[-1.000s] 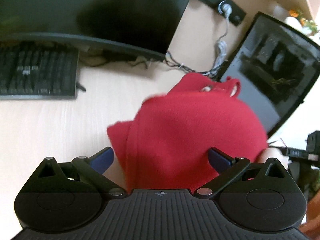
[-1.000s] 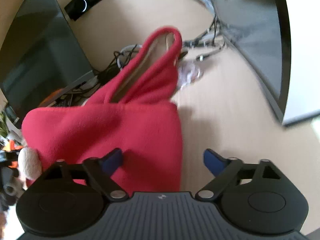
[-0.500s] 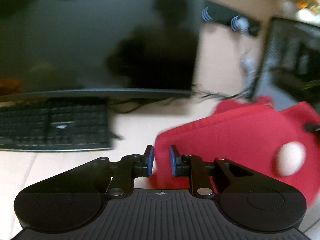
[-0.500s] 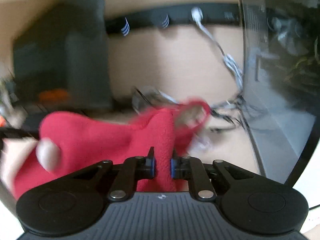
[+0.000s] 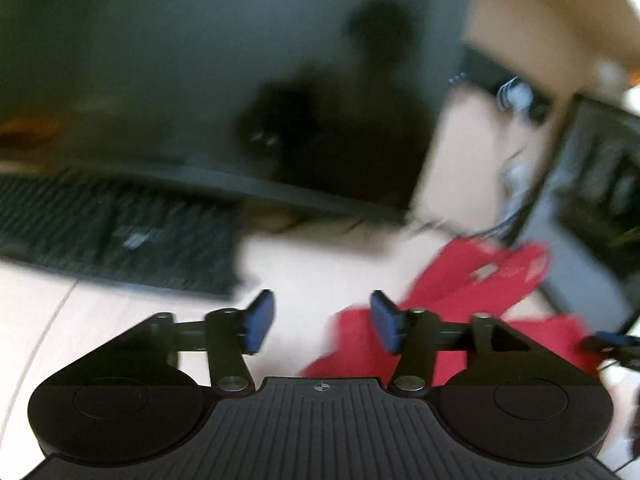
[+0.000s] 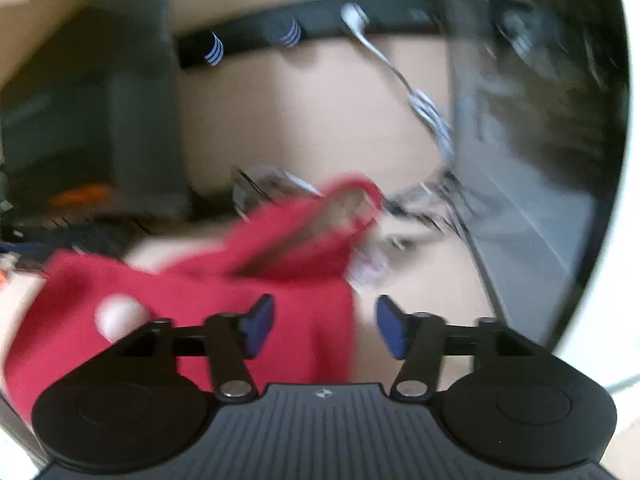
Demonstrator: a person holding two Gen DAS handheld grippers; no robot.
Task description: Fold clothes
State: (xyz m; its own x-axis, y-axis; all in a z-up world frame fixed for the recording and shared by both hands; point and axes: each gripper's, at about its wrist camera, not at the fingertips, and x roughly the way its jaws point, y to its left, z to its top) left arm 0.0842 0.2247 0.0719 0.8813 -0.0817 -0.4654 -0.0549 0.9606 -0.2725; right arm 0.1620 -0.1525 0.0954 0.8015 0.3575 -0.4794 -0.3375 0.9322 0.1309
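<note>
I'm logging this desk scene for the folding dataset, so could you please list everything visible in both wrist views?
Red garment: one, red, on the desk, lying loose between the grippers.
Desk: one, pale wood, under everything.
Monitor: one, dark, behind the keyboard.
Keyboard: one, black, desk's left.
Computer case: one, dark with glass side, desk's right.
Power strip: one, black, on the back wall.
Cables: several, white and dark, too blurred to count.
Left gripper: black, blue pads, open.
Right gripper: black, blue pads, open.
</note>
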